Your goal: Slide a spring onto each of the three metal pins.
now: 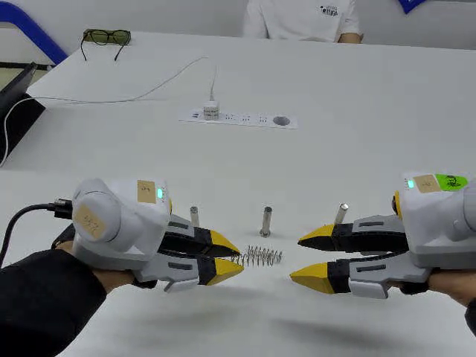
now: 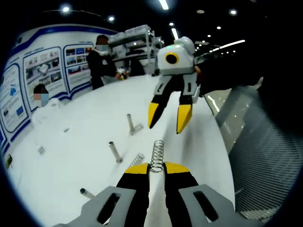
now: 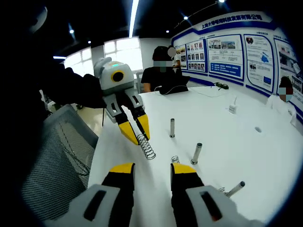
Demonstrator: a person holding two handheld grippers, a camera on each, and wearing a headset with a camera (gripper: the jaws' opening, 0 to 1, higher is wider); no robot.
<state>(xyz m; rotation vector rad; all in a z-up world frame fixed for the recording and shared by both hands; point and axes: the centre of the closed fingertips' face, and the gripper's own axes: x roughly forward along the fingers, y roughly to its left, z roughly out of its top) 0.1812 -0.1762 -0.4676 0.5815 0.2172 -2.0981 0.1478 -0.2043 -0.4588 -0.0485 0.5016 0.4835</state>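
Observation:
Three short metal pins stand in a row on the white table (image 1: 357, 134): left pin (image 1: 194, 216), middle pin (image 1: 265, 221), right pin (image 1: 341, 213). My left gripper (image 1: 238, 258) is shut on one end of a coil spring (image 1: 260, 256), which sticks out level to the right, in front of the middle pin. In the left gripper view the spring (image 2: 157, 153) rises from between the jaws. My right gripper (image 1: 297, 259) faces it, open and holding nothing, a short gap from the spring's free end. A second small spring (image 3: 175, 159) lies by the middle pin (image 3: 196, 153).
A white power strip (image 1: 238, 117) with a plugged-in charger and cable lies mid-table. Dark glasses (image 1: 106, 36) rest at the far left corner. A person in a white shirt (image 1: 301, 18) sits at the far edge. A dark object (image 1: 15, 104) borders the table's left side.

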